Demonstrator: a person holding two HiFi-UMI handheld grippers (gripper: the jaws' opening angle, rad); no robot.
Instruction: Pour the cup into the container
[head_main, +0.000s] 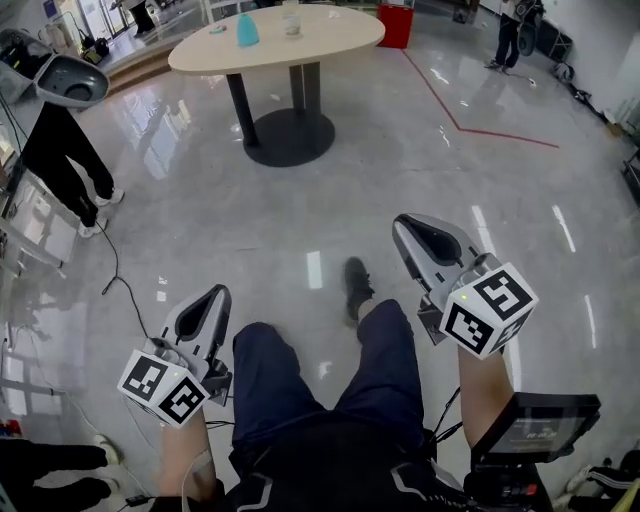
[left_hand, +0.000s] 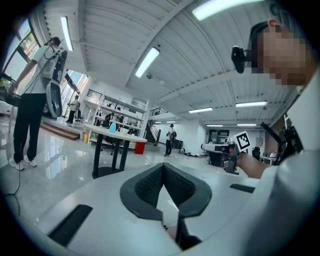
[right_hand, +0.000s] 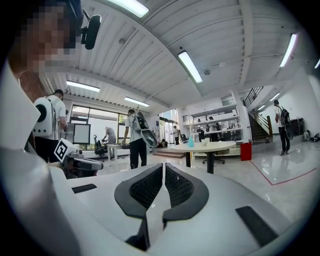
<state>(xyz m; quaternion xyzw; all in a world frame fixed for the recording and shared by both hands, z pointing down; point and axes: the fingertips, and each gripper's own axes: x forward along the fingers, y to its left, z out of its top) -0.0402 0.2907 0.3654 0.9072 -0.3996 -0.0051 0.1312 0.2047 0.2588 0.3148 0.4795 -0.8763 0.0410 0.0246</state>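
A blue cup (head_main: 247, 30) and a clear container (head_main: 291, 20) stand on a light oval table (head_main: 330, 35) far ahead across the shiny floor. My left gripper (head_main: 214, 296) hangs beside my left thigh, jaws shut and empty. My right gripper (head_main: 406, 224) is raised beside my right knee, also shut with nothing in it. Both are several steps from the table. The left gripper view shows the table (left_hand: 102, 131) and cup (left_hand: 113, 127) small at the left. In the right gripper view the cup (right_hand: 191, 142) and container (right_hand: 204, 142) sit on the table (right_hand: 215, 146) beyond the closed jaws.
A person in black trousers (head_main: 62, 150) stands at the left with a grey device. A cable (head_main: 113, 272) trails over the floor there. A red bin (head_main: 396, 25) stands behind the table, red floor tape (head_main: 455, 118) runs to the right, and another person (head_main: 508, 35) stands far right.
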